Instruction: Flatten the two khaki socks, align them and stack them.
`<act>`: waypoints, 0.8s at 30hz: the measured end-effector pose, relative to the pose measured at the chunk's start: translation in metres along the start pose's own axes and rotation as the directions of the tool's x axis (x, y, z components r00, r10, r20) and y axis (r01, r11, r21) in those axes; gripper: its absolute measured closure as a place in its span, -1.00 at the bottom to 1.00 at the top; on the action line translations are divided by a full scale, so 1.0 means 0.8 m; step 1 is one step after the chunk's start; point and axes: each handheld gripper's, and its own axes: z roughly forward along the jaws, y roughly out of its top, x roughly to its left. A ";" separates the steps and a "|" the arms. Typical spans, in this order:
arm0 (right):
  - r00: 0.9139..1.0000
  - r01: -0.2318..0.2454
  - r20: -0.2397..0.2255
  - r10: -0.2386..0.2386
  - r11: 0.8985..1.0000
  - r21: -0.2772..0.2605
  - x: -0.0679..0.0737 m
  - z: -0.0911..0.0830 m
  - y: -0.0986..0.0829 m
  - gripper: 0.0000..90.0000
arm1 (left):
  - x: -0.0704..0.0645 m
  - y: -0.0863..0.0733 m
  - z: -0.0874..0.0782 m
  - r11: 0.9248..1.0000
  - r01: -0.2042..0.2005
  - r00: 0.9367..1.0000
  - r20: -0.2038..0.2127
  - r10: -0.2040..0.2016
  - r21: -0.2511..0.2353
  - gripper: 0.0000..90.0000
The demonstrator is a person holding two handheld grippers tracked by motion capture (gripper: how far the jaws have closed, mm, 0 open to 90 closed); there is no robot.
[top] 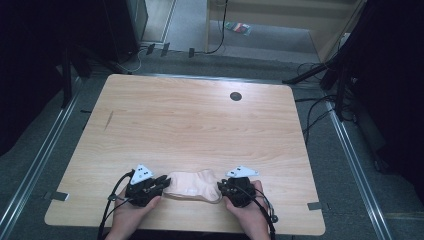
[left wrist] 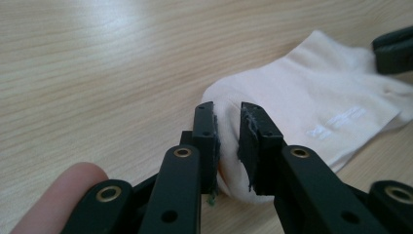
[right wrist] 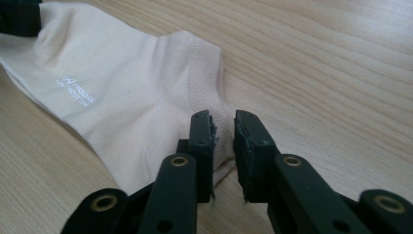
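A pale cream sock [top: 192, 184] lies flat near the front edge of the wooden table [top: 190, 115], with small white print on its side [right wrist: 78, 90]. My left gripper [top: 162, 184] sits at the sock's left, toe end. In the left gripper view the jaws [left wrist: 228, 117] are nearly together with the rounded toe [left wrist: 316, 97] bunched between them. My right gripper [top: 221, 189] is at the sock's right end. In the right gripper view its jaws [right wrist: 223, 122] are close together over the ribbed cuff edge [right wrist: 122, 97]. A hand holds each gripper.
A black round grommet [top: 235, 96] sits in the tabletop at the far right. The table's front edge runs just below the hands. Cables [top: 312, 115] and dark stands lie on the floor around the table. The other gripper's jaw tip appears far off [left wrist: 394, 48] [right wrist: 19, 17].
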 end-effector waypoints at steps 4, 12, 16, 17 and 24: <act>1.000 0.008 0.026 -0.008 1.000 -0.003 -0.005 -0.003 -0.001 0.62 | 0.000 -0.003 -0.001 1.000 -0.006 1.000 -0.006 0.006 0.006 0.35; 0.995 0.027 -0.090 -0.043 0.986 -0.167 0.026 -0.018 0.014 0.88 | -0.006 0.011 -0.013 0.992 -0.013 0.998 0.055 0.020 -0.127 0.37; 0.993 0.041 -0.106 -0.053 0.993 -0.114 0.038 0.010 0.012 0.87 | -0.014 0.004 0.009 0.998 -0.055 0.995 0.082 0.057 -0.021 0.61; 0.993 0.045 -0.107 -0.055 0.994 -0.099 0.039 0.016 0.010 0.86 | -0.013 0.002 0.013 0.999 -0.048 0.995 0.083 0.047 0.005 0.61; 0.989 0.094 -0.110 -0.098 0.995 -0.036 0.035 0.021 -0.008 0.49 | -0.014 0.000 0.012 0.998 -0.058 0.997 0.048 0.057 0.026 0.45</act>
